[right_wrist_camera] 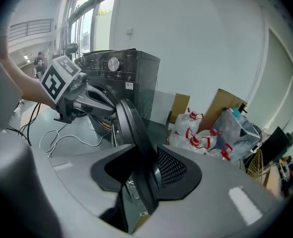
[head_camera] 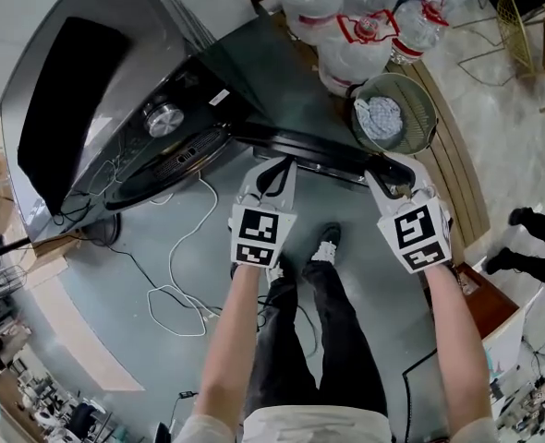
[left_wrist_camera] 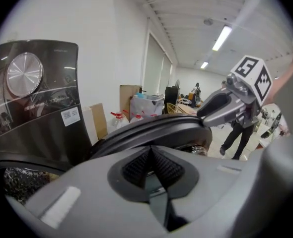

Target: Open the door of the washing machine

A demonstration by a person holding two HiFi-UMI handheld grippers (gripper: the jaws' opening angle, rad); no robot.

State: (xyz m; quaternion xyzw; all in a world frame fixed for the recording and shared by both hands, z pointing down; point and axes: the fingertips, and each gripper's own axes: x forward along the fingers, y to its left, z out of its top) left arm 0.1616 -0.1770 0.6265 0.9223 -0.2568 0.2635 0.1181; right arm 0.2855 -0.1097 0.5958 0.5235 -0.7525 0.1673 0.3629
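Note:
The dark washing machine (head_camera: 115, 72) stands at the upper left of the head view, its round door (head_camera: 300, 146) swung out toward me. My right gripper (head_camera: 385, 169) is shut on the door's outer rim; in the right gripper view the door (right_wrist_camera: 129, 128) passes edge-on between the jaws of that gripper (right_wrist_camera: 144, 167). My left gripper (head_camera: 274, 162) is shut with nothing in it, its tips close by the door's rim further left. In the left gripper view the closed left gripper (left_wrist_camera: 150, 155) points at the door (left_wrist_camera: 156, 128), with the right gripper (left_wrist_camera: 221, 108) beyond and the machine's dial (left_wrist_camera: 24, 73) at left.
Several water jugs (head_camera: 356, 17) and a wire basket (head_camera: 425, 109) holding a cloth stand just behind the door. A white cable (head_camera: 180, 284) loops over the floor at the left. My own legs (head_camera: 323, 275) are below the grippers. Another person's legs (head_camera: 531, 238) show at the right.

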